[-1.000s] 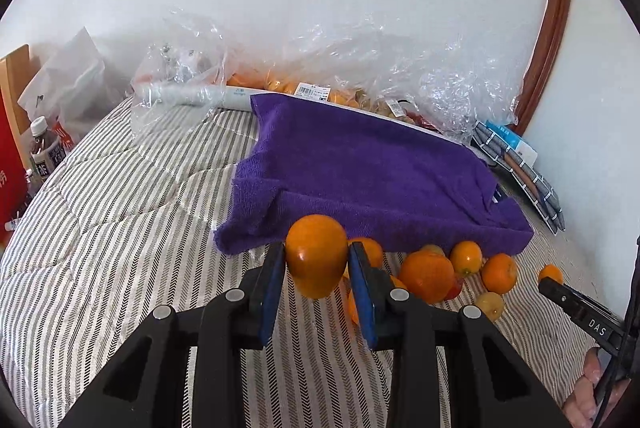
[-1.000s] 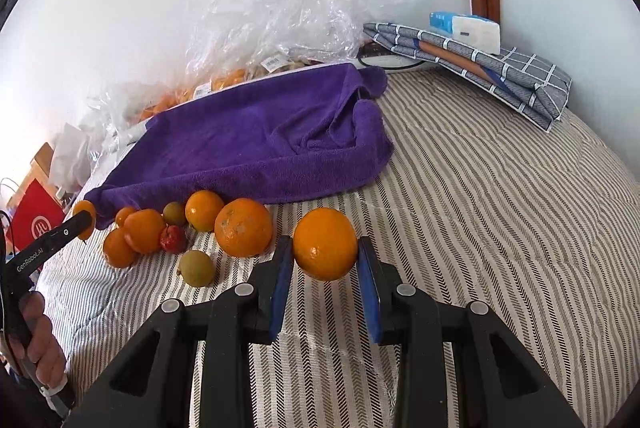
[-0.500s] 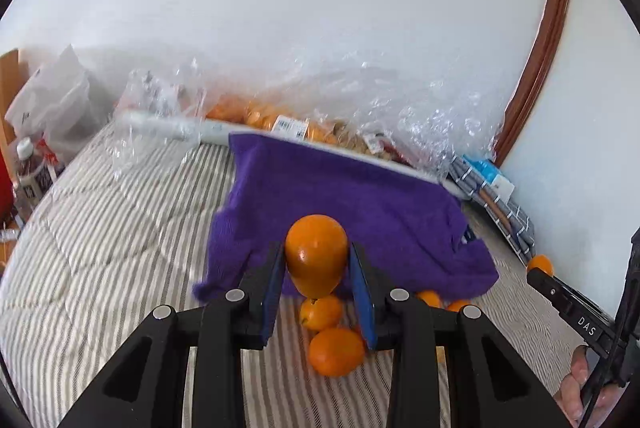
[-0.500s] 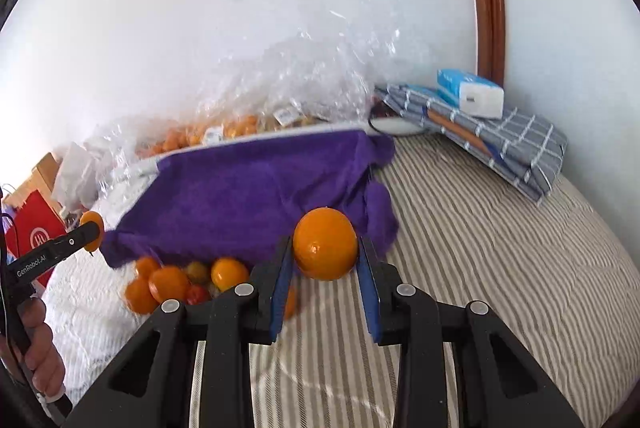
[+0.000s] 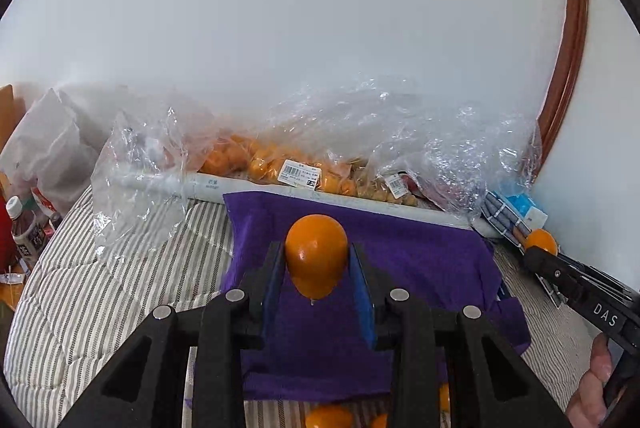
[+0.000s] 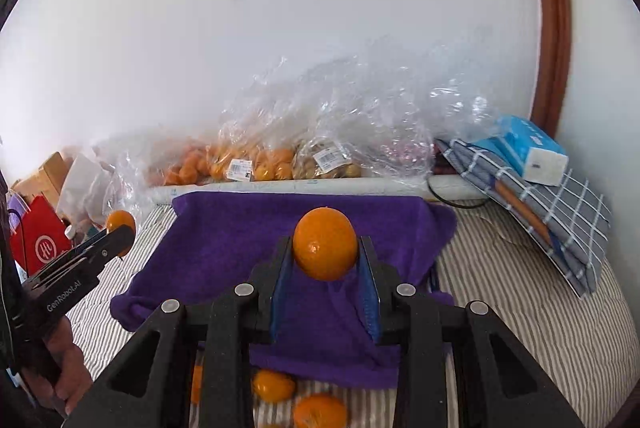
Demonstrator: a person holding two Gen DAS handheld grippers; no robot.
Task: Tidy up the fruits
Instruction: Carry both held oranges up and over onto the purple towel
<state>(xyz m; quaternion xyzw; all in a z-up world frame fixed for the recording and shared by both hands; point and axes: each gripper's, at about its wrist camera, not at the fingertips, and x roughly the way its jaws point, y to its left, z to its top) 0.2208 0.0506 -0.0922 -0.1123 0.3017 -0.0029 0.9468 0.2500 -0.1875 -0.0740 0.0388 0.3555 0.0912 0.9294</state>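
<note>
My left gripper (image 5: 316,260) is shut on an orange (image 5: 316,254), held above the purple towel (image 5: 420,252) spread on the striped bed. My right gripper (image 6: 325,252) is shut on a second orange (image 6: 325,244), also over the purple towel (image 6: 224,240). Each gripper shows at the edge of the other's view, carrying its orange: the right one (image 5: 541,241) and the left one (image 6: 119,221). Loose oranges (image 6: 273,385) lie on the bedding at the towel's near edge, partly hidden behind the fingers; one orange (image 5: 328,416) shows low in the left view.
Clear plastic bags of fruit (image 6: 256,164) line the wall behind a white roll (image 5: 256,185). A folded checked cloth (image 6: 560,216) with a blue tissue pack (image 6: 528,148) sits at the right. A red bag (image 6: 38,240), a bottle (image 5: 24,232) and a white bag (image 5: 48,148) stand left.
Both grippers rose and moved forward over the towel, each keeping its orange. The loose fruit on the bed slid down to the bottom of both views.
</note>
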